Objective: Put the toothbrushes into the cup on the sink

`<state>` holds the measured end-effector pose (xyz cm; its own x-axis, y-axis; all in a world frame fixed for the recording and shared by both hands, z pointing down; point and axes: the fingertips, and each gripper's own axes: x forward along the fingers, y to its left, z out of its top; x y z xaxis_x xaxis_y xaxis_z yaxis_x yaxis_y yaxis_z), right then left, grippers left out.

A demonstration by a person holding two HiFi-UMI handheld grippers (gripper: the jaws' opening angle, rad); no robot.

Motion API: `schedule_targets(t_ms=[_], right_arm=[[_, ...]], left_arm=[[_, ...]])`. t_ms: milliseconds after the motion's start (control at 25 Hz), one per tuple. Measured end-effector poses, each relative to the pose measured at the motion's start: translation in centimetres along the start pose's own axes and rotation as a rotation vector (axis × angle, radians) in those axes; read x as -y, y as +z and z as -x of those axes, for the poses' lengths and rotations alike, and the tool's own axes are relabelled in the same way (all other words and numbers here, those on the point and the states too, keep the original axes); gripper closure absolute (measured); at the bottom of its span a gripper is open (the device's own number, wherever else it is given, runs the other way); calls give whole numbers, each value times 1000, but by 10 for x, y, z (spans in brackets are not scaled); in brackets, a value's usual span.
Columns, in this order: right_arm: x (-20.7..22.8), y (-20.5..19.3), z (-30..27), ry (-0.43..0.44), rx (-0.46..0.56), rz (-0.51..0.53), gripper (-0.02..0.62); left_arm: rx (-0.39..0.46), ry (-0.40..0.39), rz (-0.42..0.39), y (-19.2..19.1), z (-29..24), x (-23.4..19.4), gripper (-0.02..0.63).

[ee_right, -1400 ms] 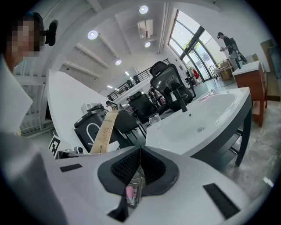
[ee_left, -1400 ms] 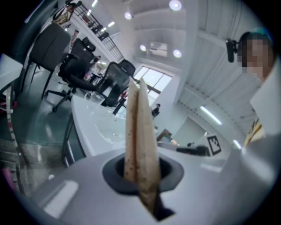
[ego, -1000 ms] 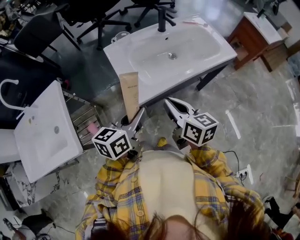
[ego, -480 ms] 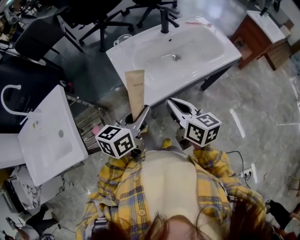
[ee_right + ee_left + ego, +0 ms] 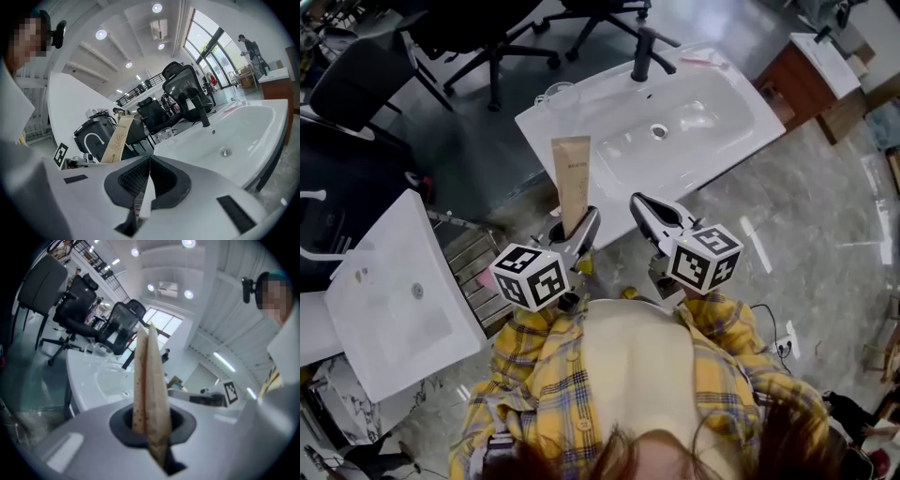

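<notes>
**Tan pack held upright before the sink**

A tall tan pack [image 5: 571, 183] stands upright, pinched at its foot by the left gripper [image 5: 584, 228], whose jaws are pressed flat on it. Beyond it is the white sink [image 5: 581, 131], with the clear cup [image 5: 558, 93] at its far corner, well apart from the pack. The right gripper [image 5: 639, 204] hangs beside it, jaws closed together.

clear glass cup [image 5: 559, 92] on white ceramic sink [image 5: 741, 122] back-left corner, left of black metal faucet [image 5: 645, 54]; tan flat carton [image 5: 571, 180] before sink's front edge.
</notes>
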<state>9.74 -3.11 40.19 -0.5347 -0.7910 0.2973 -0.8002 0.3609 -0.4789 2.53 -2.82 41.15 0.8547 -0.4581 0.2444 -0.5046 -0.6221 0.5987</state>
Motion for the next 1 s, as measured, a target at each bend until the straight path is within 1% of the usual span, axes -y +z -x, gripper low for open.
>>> schedule_targets(t_ms=[360, 640, 760, 1000], right_arm=[[-7, 21, -53, -30, 5, 16, 580], [-15, 39, -82, -48, 43, 21, 580], [-20, 44, -91, -53, 47, 36, 580], [-17, 47, -98, -48, 33, 33, 580]], left_arm=[[-27, -59, 39, 23, -4, -42, 595], [-67, -119, 49, 33, -3, -56, 595], [-76, -132, 57, 35, -2, -66, 595], [-74, -149, 153, 30, -12, -70, 595]])
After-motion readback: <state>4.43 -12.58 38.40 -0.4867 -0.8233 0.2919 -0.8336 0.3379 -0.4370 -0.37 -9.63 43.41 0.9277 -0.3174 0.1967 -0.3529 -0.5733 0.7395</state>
